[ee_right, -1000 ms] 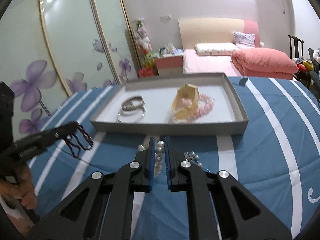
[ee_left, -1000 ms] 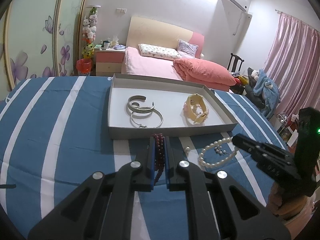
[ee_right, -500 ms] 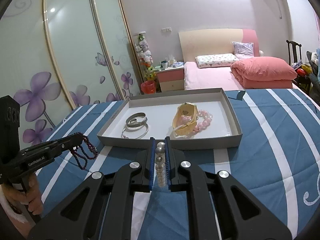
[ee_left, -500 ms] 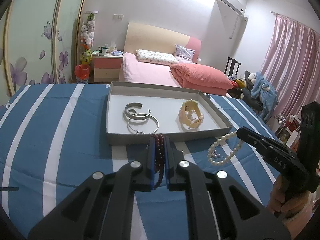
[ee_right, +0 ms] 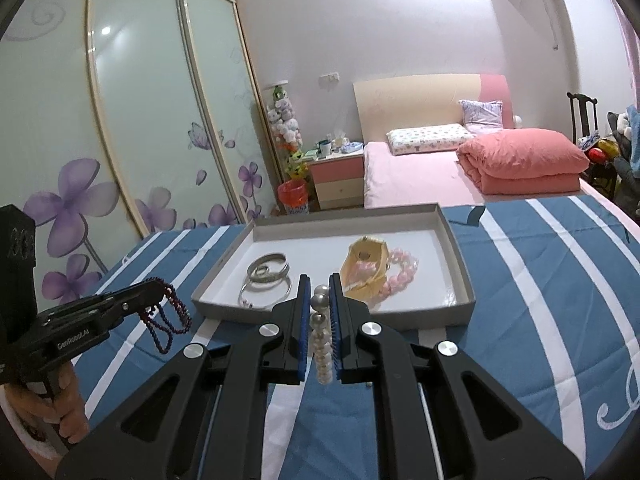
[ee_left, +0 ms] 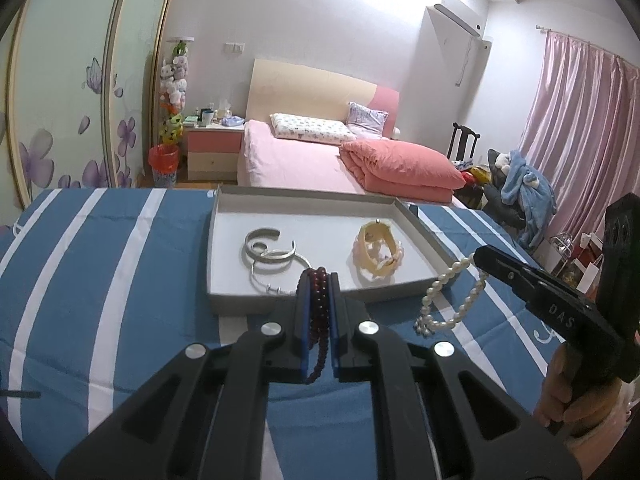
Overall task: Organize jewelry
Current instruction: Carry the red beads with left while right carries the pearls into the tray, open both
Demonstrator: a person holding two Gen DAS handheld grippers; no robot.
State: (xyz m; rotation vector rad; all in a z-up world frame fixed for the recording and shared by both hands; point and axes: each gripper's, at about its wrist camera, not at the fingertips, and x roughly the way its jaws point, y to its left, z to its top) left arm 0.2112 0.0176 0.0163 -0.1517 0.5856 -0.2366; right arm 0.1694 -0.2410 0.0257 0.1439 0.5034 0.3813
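Observation:
My left gripper (ee_left: 319, 276) is shut on a dark red bead bracelet (ee_left: 319, 312), which dangles in loops (ee_right: 168, 320) above the striped cloth, left of the tray's front. A white pearl bracelet (ee_right: 322, 344) is pinched in my right gripper (ee_right: 320, 284) and hangs in the air (ee_left: 448, 300) near the tray's front right corner. The grey shallow tray (ee_left: 224, 304) (ee_right: 460, 280) lies just beyond both grippers. It holds silver bangles (ee_left: 268, 252) (ee_right: 266, 276) on its left and a cream bracelet (ee_left: 378, 252) with a pink bead bracelet (ee_right: 396, 272) on its right.
A blue cloth with white stripes (ee_left: 100, 280) covers the table. A bare patch shows in the tray's front right part (ee_right: 436, 292). Behind stand a pink bed (ee_left: 304, 164), a wardrobe with flower doors (ee_right: 120, 120) and pink curtains (ee_left: 580, 140). A hand (ee_left: 576, 404) grips the right tool's handle.
The right gripper has risen and lifted the pearl bracelet off the cloth; it now hangs free. The left gripper has hardly moved and still holds the red beads.

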